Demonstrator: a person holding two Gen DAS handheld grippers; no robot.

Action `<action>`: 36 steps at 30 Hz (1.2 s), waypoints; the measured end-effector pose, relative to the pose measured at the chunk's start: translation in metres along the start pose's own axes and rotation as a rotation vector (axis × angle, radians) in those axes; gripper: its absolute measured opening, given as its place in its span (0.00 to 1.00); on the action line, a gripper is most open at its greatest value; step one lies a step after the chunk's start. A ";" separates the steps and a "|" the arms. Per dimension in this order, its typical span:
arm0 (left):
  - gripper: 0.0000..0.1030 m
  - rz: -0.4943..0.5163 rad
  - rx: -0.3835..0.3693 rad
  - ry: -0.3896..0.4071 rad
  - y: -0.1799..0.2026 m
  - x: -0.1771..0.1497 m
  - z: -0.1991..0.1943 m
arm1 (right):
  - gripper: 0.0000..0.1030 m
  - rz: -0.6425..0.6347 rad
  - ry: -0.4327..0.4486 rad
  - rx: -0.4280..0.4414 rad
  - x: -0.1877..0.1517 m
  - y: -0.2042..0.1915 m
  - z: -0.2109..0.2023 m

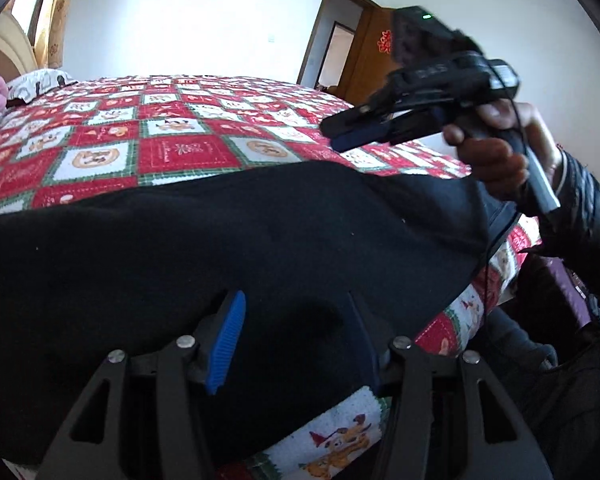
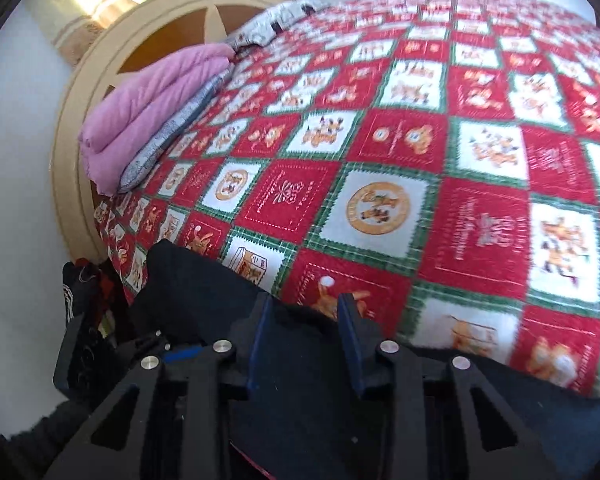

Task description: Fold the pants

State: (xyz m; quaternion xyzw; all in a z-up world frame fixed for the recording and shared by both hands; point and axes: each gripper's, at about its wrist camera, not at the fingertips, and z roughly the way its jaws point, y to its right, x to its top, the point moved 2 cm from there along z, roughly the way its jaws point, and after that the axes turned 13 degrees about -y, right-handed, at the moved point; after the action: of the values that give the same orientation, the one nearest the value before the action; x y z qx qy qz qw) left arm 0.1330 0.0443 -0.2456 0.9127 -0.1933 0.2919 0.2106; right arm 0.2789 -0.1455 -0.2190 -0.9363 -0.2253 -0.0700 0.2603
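While black pants [image 1: 236, 240] lie along bed [image 1: 180, 136] near edge: soft, limp, light; take hold at hem or waistband corners. Left gripper [image 1: 296, 344] fingers parted over cloth, unclamped; right gripper [image 2: 304, 340] fingers apart, empty.

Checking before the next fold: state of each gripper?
Left gripper: open above the black fabric pants, not gripping.
Right gripper: open, holding nothing.
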 end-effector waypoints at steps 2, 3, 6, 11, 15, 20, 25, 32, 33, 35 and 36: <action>0.53 -0.003 -0.008 0.008 0.001 -0.002 0.001 | 0.34 0.013 -0.037 0.003 0.005 0.000 0.009; 0.53 -0.001 -0.007 0.011 0.002 -0.003 0.000 | 0.33 0.017 -0.057 0.007 0.006 0.000 0.013; 0.53 -0.002 -0.010 0.014 0.002 -0.003 0.000 | 0.21 0.019 -0.095 0.032 0.005 -0.001 0.023; 0.53 -0.015 -0.020 0.015 -0.002 0.000 0.002 | 0.02 0.060 -0.111 0.091 0.004 0.003 0.031; 0.53 -0.004 -0.010 0.015 0.000 0.000 0.003 | 0.01 0.064 -0.033 0.128 0.010 -0.001 0.015; 0.53 0.002 -0.008 0.019 0.000 -0.001 0.004 | 0.01 0.057 0.018 0.093 0.017 -0.004 0.000; 0.53 0.008 -0.006 0.026 0.000 -0.003 0.005 | 0.00 0.087 0.040 0.044 0.026 0.009 0.005; 0.53 0.025 0.024 0.033 0.004 -0.003 0.004 | 0.00 0.127 -0.001 -0.021 0.034 0.037 0.050; 0.53 0.026 0.031 0.030 0.006 -0.003 0.004 | 0.01 0.110 0.012 -0.031 0.032 0.035 0.048; 0.53 0.023 0.041 0.032 0.008 0.000 0.001 | 0.01 0.106 0.026 -0.027 0.024 0.032 0.036; 0.53 0.018 0.039 0.034 0.009 0.001 -0.001 | 0.02 0.102 0.033 -0.020 0.018 0.031 0.029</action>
State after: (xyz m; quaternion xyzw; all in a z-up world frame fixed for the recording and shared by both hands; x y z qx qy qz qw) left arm 0.1292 0.0367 -0.2416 0.9098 -0.1921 0.3128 0.1936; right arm 0.3097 -0.1471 -0.2532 -0.9478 -0.1721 -0.0745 0.2579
